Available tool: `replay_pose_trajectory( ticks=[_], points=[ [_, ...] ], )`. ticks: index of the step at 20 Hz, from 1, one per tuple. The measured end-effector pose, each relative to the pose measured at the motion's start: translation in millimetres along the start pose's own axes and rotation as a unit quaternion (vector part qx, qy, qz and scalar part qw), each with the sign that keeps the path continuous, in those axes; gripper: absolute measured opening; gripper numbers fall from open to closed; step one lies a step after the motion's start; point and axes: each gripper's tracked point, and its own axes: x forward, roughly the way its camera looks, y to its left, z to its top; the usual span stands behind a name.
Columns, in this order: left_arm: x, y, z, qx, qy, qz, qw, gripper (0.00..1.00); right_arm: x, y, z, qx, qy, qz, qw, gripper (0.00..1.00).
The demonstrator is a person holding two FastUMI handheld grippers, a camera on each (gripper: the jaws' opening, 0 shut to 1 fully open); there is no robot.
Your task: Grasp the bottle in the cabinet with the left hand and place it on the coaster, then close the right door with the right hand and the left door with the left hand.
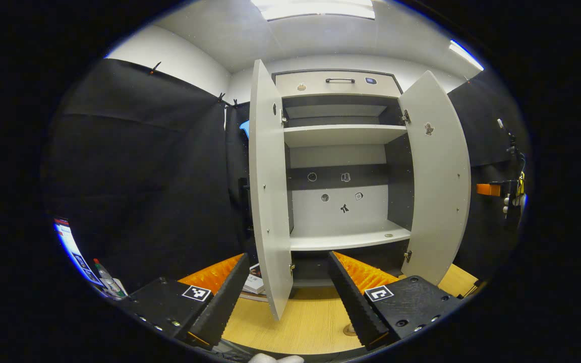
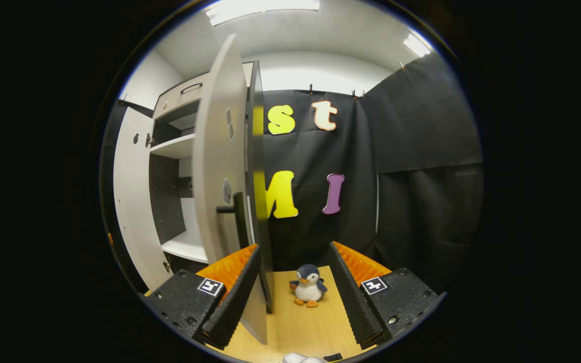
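The cabinet (image 1: 343,136) stands with both doors swung wide, and no bottle stands on its shelves. A small red-capped bottle (image 1: 105,275) shows at the far left edge, with its base hidden. A round tan disc (image 1: 349,330), perhaps the coaster, lies on the table beside my left gripper's finger. My left gripper (image 1: 288,257) is open, and the left door (image 1: 268,191) hangs with its lower edge between the fingers. My right gripper (image 2: 293,249) is open beside the right door (image 2: 220,166), near the door's black handle (image 2: 230,209). The right gripper (image 1: 502,194) also sits far right, past the right door (image 1: 439,176).
A penguin plush (image 2: 308,292) sits on the wooden table (image 2: 300,327) between the right gripper's fingers. A small round piece (image 1: 388,235) lies on the lower shelf. A booklet (image 1: 255,280) lies under the cabinet by the left door. A screen (image 1: 71,249) glows at far left.
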Motion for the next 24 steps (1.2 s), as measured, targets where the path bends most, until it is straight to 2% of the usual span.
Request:
replay_pose_trajectory(
  ticks=[2, 3, 4, 7, 9, 11, 18, 20, 24],
  points=[
    [-2, -10, 4, 0.004, -0.002, 0.01, 1.0, 0.95, 18, 2, -2, -0.002, 0.009, 0.018, 1.0, 0.82],
    [-2, -14, 7, 0.008, -0.002, 0.018, 1.0, 0.95, 22, 9, -1, 0.001, 0.012, 0.043, 0.999, 0.82],
    [-3, -17, 7, 0.011, -0.001, 0.023, 1.0, 0.96, 27, 12, -3, -0.006, 0.012, 0.054, 0.998, 0.81],
    [-6, -27, 10, 0.006, 0.0, 0.034, 0.999, 0.96, 29, 21, 2, -0.04, 0.01, 0.083, 0.996, 0.8],
    [-7, -35, 8, -0.001, 0.003, 0.042, 0.999, 0.96, 29, 35, 0, -0.04, 0.021, 0.113, 0.993, 0.8],
    [-8, -38, 6, -0.001, 0.005, 0.052, 0.999, 0.96, 25, 67, -7, -0.025, 0.034, 0.163, 0.986, 0.8],
    [-17, -30, 11, 0.005, 0.005, 0.083, 0.997, 0.96, 36, 164, -22, -0.021, 0.043, 0.246, 0.968, 0.81],
    [-19, -19, 11, 0.006, 0.001, 0.087, 0.996, 0.96, 36, 175, -19, -0.014, 0.035, 0.248, 0.968, 0.81],
    [-13, 0, 7, 0.0, 0.0, 0.076, 0.997, 0.96, 26, 169, -12, -0.024, 0.017, 0.218, 0.975, 0.81]
  ],
)
